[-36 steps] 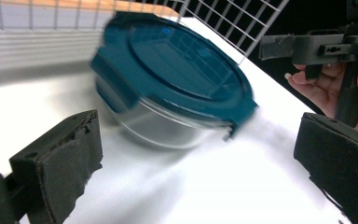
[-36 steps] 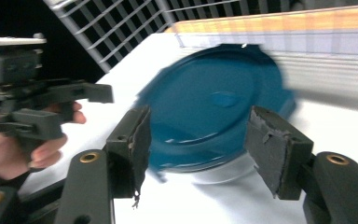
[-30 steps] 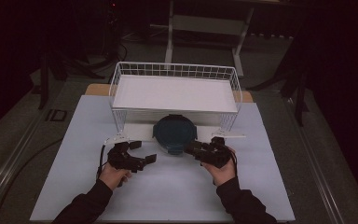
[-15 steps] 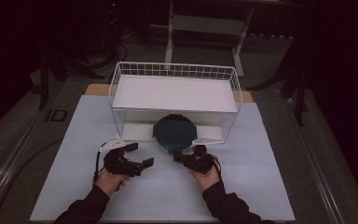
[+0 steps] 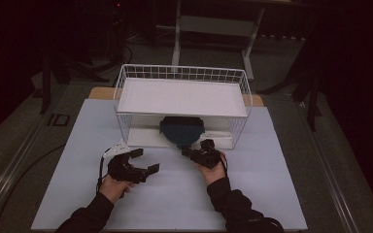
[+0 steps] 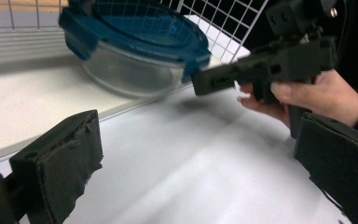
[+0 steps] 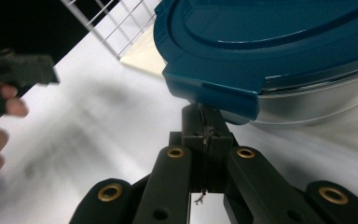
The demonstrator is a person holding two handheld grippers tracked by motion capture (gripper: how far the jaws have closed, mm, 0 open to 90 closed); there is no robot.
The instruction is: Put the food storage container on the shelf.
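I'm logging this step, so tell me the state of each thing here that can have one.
Container: lid on, sitting on the rack's lower level.
Wire rack: upright, top shelf bare.
Right gripper: fingers shut, tips under the lid's clip.
Left gripper: fingers open, nothing between.
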